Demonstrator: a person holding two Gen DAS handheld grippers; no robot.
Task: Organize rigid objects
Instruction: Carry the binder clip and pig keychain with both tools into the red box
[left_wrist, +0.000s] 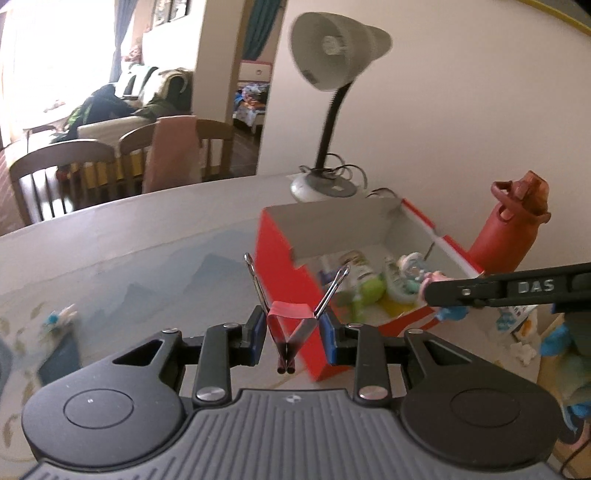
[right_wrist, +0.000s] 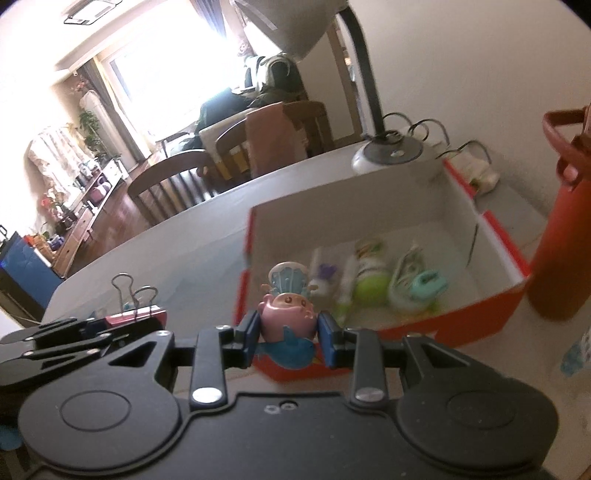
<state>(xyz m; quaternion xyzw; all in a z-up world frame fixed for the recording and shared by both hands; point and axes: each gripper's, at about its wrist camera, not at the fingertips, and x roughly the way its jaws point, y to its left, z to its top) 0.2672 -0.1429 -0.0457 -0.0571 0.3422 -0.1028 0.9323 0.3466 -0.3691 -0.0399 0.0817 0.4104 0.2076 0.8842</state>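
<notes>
Now, from my left wrist, my left claw (left_wrist: 291, 334) is clamped on a red binder clip (left_wrist: 291, 321), its wire handles splayed upward, held above the table (left_wrist: 147, 229) just short of the near corner of the red box (left_wrist: 280, 251); bare tabletop spreads to the left. My right claw reaches in from the right over the box rim.

From my right wrist, my right claw (right_wrist: 288, 332) grips a pink toy figure (right_wrist: 288, 314) on a blue base, at the box's near wall (right_wrist: 406, 325). This view alone shows the box floor with small toys and room behind them, and a red bottle (right_wrist: 561, 240) close beside its right wall
</notes>
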